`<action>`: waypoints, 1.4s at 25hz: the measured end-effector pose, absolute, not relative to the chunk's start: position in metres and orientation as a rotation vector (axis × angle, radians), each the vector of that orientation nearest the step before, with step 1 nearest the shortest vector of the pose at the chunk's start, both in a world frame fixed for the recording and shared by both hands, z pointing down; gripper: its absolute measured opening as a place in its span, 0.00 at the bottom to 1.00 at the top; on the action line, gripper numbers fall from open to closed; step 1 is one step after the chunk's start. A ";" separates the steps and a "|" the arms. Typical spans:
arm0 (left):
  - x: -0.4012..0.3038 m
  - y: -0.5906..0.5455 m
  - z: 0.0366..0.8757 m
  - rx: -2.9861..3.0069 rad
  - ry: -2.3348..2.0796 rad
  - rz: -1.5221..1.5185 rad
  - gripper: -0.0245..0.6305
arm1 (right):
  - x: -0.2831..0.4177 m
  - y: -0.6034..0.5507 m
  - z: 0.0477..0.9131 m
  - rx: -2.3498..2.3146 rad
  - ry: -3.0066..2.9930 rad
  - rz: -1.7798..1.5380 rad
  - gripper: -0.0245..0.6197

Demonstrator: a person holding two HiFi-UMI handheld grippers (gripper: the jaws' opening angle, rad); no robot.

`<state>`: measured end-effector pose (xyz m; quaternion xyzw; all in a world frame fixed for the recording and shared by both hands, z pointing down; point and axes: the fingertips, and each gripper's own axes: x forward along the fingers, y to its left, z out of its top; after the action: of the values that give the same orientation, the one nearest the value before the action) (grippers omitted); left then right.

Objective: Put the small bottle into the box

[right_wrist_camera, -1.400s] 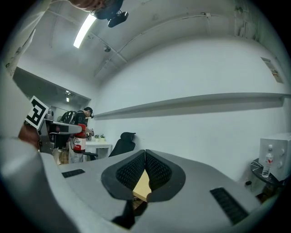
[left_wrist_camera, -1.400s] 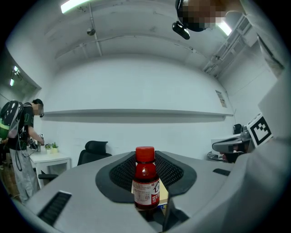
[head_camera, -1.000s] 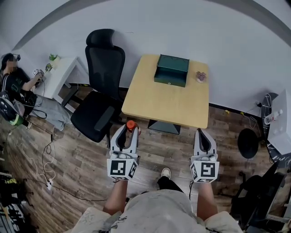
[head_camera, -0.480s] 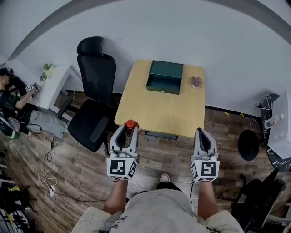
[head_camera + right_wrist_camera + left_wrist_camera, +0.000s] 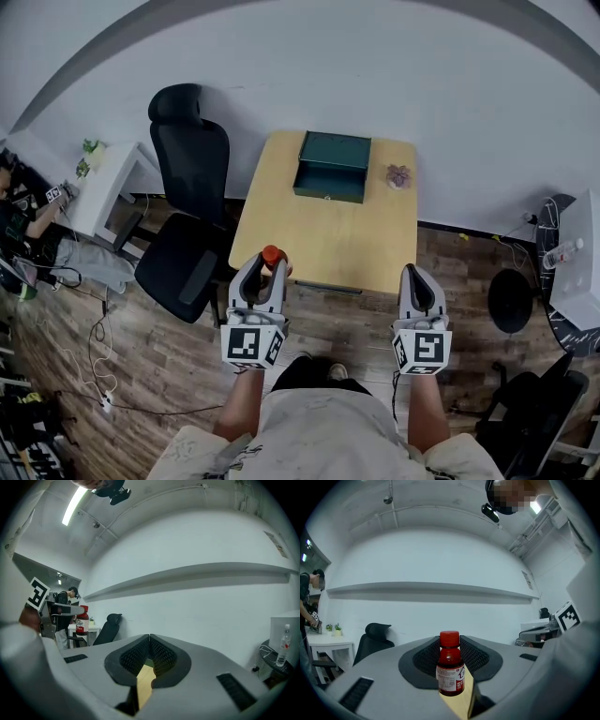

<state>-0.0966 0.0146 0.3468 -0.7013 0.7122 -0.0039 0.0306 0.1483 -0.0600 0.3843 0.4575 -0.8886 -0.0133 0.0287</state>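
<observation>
Print on small bottle (image 5: 450, 670) unreadable

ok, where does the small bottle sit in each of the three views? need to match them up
Head view: small bottle is lower centre-left, red cap up, clamped in the left gripper.
Left gripper view: bottom centre, upright between the jaws.
Right gripper view: far left at mid-height, small.
Shared landmark: the black office chair, left of the bottle in the left gripper view and just right of it in the right gripper view.
</observation>
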 end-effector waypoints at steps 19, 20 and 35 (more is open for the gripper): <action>-0.178 -0.112 0.365 -2.292 2.114 0.033 0.25 | 0.072 -0.158 0.374 1.540 -2.657 -0.020 0.06; -0.182 -0.118 0.366 -2.298 2.110 0.031 0.25 | 0.065 -0.164 0.374 1.541 -2.657 -0.019 0.06; -0.250 -0.183 0.370 -2.365 2.050 0.062 0.25 | -0.014 -0.219 0.376 1.547 -2.599 -0.057 0.06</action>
<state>-0.2503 -0.1826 0.3697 -0.7555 0.6548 0.0197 0.0058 -0.0139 -0.2192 0.3757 0.5106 -0.8577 -0.0187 0.0582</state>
